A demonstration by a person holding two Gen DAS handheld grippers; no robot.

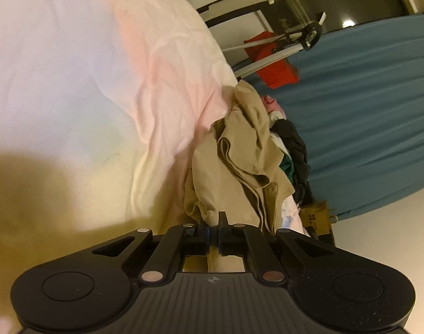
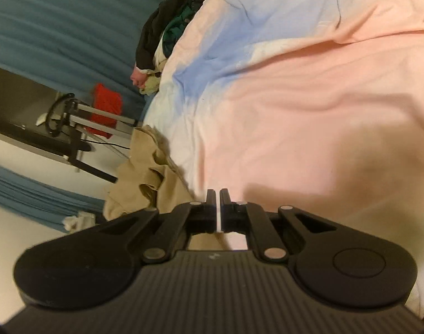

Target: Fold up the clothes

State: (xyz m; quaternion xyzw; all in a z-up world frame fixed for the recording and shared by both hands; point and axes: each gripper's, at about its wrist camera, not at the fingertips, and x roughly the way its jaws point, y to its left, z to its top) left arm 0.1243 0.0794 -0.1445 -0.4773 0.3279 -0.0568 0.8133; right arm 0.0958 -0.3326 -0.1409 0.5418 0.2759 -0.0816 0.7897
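A tan garment lies crumpled on the pastel bedsheet. My left gripper is shut on a ribbed edge of this tan garment, which bunches right at the fingertips. In the right wrist view the tan garment hangs in folds to the left of my right gripper. The right jaws stand almost together with a thin slit between them, at the garment's edge over the pink and blue sheet. I cannot tell whether cloth is pinched there.
A pile of other clothes, black, green and pink, lies at the bed's edge; it also shows in the right wrist view. Teal curtains, a red item and a metal frame stand lie beyond the bed.
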